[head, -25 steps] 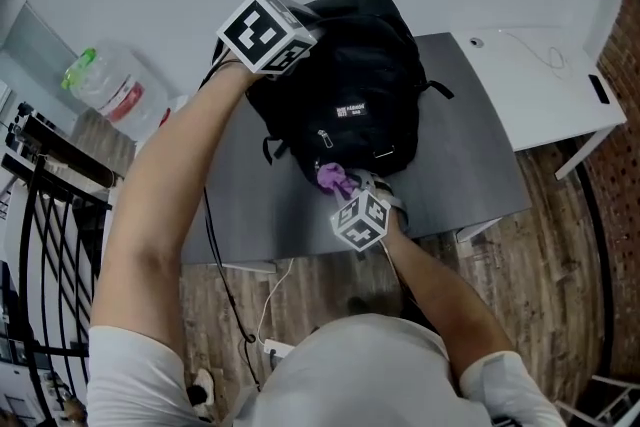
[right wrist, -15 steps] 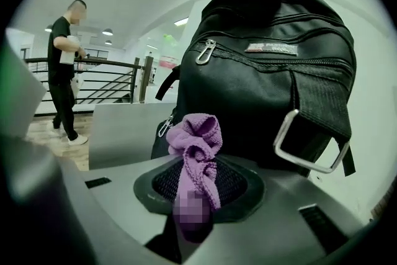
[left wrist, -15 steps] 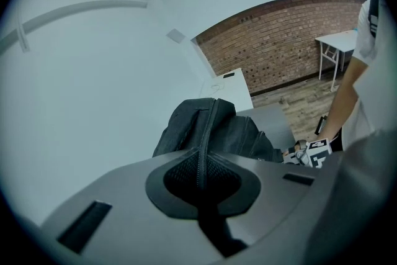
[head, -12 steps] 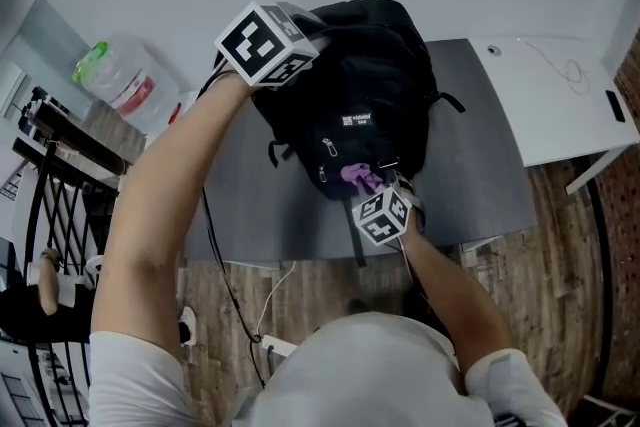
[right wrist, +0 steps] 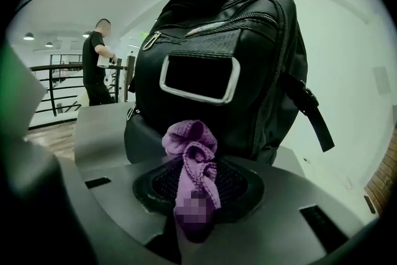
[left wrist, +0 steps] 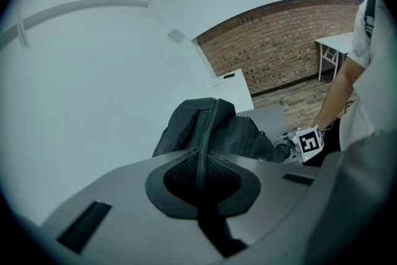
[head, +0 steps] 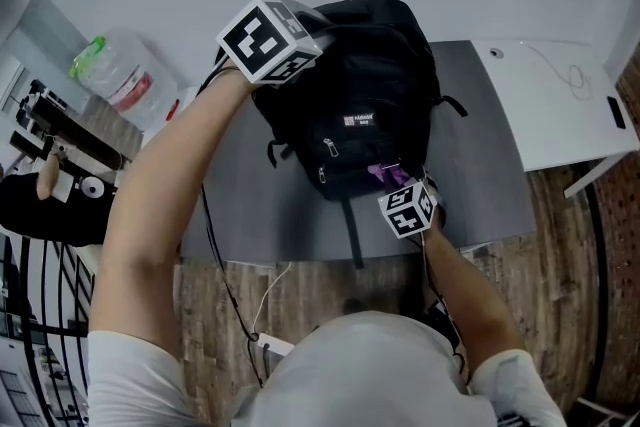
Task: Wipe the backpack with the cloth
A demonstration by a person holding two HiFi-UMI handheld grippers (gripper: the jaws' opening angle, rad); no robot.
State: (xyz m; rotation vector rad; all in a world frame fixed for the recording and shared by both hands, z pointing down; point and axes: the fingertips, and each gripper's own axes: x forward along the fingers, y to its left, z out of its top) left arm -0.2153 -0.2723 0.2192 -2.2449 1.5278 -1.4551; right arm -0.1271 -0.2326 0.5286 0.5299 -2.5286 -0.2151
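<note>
Now the left claw [left wrist: 200, 164] pinches the backpack [head: 360, 105] by its top; the right claw [right wrist: 192, 178] grips the cloth [right wrist: 189, 141] at its lower front.

one black backpack [head: 360, 105], one purple cloth [right wrist: 189, 143], two grippers, left gripper [left wrist: 200, 164] and right gripper [right wrist: 197, 189], one grey table [head: 250, 205], one white table [head: 550, 105], one water jug [head: 120, 80]

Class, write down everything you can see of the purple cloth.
The cloth is purple and knitted-looking, bunched into folds with a ribbed edge. It is pinched between the shut jaws of the right gripper, its crumpled end sticking out ahead of them. It sits at the lower front of the backpack, above the grey table; contact is not certain.
</note>
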